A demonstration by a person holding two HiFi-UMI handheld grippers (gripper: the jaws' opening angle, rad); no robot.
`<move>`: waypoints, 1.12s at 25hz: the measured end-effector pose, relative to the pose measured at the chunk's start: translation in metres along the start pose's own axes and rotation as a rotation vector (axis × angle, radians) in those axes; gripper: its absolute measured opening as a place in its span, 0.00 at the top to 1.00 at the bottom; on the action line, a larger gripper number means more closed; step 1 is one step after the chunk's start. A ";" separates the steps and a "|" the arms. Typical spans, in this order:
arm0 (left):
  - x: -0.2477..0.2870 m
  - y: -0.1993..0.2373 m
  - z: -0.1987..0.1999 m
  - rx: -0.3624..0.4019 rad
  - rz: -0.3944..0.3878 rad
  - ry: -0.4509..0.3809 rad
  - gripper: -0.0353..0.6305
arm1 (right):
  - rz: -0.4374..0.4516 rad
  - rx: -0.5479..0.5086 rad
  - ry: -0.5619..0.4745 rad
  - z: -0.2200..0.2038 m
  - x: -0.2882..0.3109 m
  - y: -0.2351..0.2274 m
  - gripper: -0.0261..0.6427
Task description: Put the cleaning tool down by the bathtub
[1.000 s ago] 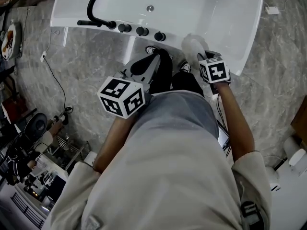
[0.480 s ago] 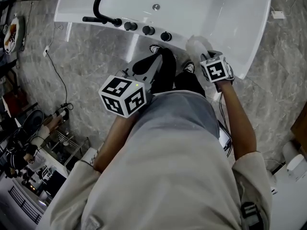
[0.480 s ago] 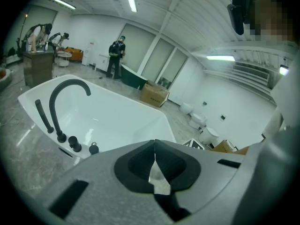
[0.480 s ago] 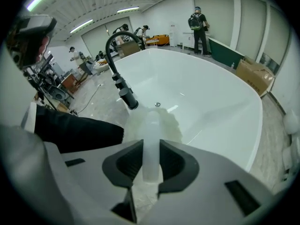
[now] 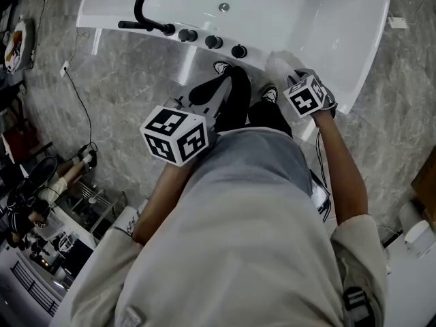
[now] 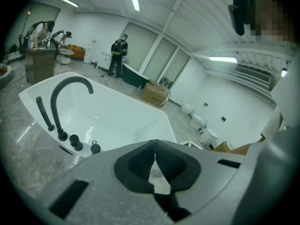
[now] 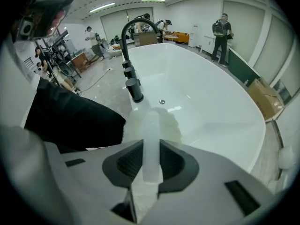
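The white bathtub [image 5: 327,19] lies ahead of me on the grey marble floor, with a black tap [image 5: 146,5] on its near rim. My right gripper [image 7: 151,161] is shut on the translucent white handle of the cleaning tool [image 7: 151,144], whose pale head [image 5: 279,65] hangs over the tub's near rim [image 7: 140,109]. In the head view that gripper [image 5: 294,80] is at the tub's edge. My left gripper [image 6: 154,170] is shut with nothing between its jaws, and it is held in front of my legs [image 5: 204,101].
Three black knobs [image 5: 212,42] stand on the tub rim beside the tap. A cable [image 5: 75,94] runs over the floor at the left. Racks and equipment [image 5: 41,210] crowd the lower left. Cardboard boxes [image 6: 155,93] and toilets [image 6: 206,135] stand beyond the tub; people stand far off.
My right gripper with the cleaning tool has shifted a little forward and to the right along the tub rim. The left gripper has hardly moved.
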State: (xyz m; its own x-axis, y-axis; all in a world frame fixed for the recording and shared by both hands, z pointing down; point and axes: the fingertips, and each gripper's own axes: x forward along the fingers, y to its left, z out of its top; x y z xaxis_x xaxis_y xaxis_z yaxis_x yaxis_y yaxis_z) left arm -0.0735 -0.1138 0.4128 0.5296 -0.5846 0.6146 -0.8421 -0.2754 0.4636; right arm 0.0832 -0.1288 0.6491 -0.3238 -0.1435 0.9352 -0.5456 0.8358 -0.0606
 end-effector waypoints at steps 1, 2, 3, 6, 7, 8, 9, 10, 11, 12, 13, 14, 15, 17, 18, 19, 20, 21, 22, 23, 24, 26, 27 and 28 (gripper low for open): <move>0.000 0.001 0.001 -0.002 0.001 0.000 0.93 | 0.003 -0.015 0.001 0.001 0.001 0.000 0.85; 0.000 0.002 0.001 -0.004 0.002 0.000 0.93 | 0.004 -0.031 0.003 0.002 0.002 0.001 0.85; -0.001 0.003 0.002 -0.006 0.004 0.000 0.93 | 0.000 -0.050 0.006 0.003 0.003 0.001 0.85; -0.002 0.008 0.004 -0.012 0.014 -0.001 0.93 | -0.020 -0.103 0.018 0.005 0.006 -0.001 0.85; -0.002 0.009 0.003 -0.015 0.016 0.001 0.93 | -0.018 -0.116 0.021 0.006 0.008 -0.001 0.85; -0.002 0.010 0.003 -0.017 0.017 0.002 0.93 | -0.013 -0.125 0.024 0.006 0.010 0.000 0.85; -0.002 0.011 0.003 -0.019 0.018 0.004 0.93 | -0.006 -0.134 0.026 0.007 0.011 0.000 0.85; -0.002 0.012 0.004 -0.021 0.020 0.006 0.93 | -0.001 -0.143 0.027 0.008 0.013 0.001 0.85; -0.001 0.013 0.004 -0.023 0.023 0.006 0.93 | 0.003 -0.153 0.029 0.008 0.014 0.001 0.85; -0.001 0.014 0.005 -0.025 0.026 0.006 0.93 | 0.007 -0.166 0.030 0.009 0.016 0.001 0.85; -0.002 0.015 0.005 -0.026 0.029 0.005 0.93 | 0.014 -0.182 0.030 0.010 0.017 0.002 0.85; -0.002 0.016 0.006 -0.027 0.032 0.005 0.93 | 0.023 -0.204 0.030 0.011 0.019 0.004 0.85; -0.001 0.018 0.006 -0.027 0.034 0.006 0.93 | 0.030 -0.229 0.029 0.012 0.021 0.006 0.85; 0.000 0.019 0.005 -0.028 0.035 0.011 0.93 | 0.026 -0.267 0.027 0.013 0.024 0.007 0.85; 0.001 0.019 0.005 -0.028 0.036 0.013 0.93 | 0.017 -0.278 0.027 0.013 0.025 0.007 0.85; 0.001 0.019 0.005 -0.028 0.037 0.015 0.93 | 0.010 -0.283 0.029 0.013 0.027 0.006 0.85; 0.000 0.020 0.005 -0.028 0.039 0.015 0.93 | 0.009 -0.284 0.031 0.012 0.029 0.007 0.85; -0.001 0.020 0.005 -0.029 0.042 0.014 0.93 | 0.014 -0.279 0.032 0.011 0.031 0.008 0.85; -0.001 0.021 0.006 -0.030 0.044 0.014 0.93 | 0.020 -0.273 0.033 0.011 0.032 0.010 0.85; -0.002 0.022 0.006 -0.031 0.047 0.013 0.93 | 0.022 -0.268 0.032 0.010 0.033 0.010 0.85; -0.002 0.022 0.006 -0.032 0.050 0.012 0.93 | 0.021 -0.266 0.030 0.010 0.034 0.010 0.85; -0.003 0.024 0.005 -0.036 0.056 0.010 0.93 | 0.017 -0.263 0.024 0.010 0.035 0.009 0.85; -0.003 0.024 0.004 -0.040 0.060 0.011 0.93 | 0.018 -0.259 0.023 0.010 0.036 0.009 0.85; -0.003 0.024 0.003 -0.043 0.062 0.012 0.93 | 0.020 -0.255 0.022 0.010 0.036 0.009 0.85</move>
State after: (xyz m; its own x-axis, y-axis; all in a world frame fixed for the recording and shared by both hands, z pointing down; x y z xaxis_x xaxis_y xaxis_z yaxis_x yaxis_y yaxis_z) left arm -0.0963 -0.1212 0.4198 0.4775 -0.5906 0.6505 -0.8685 -0.2055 0.4510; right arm 0.0590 -0.1320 0.6786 -0.3141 -0.1163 0.9422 -0.3258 0.9454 0.0081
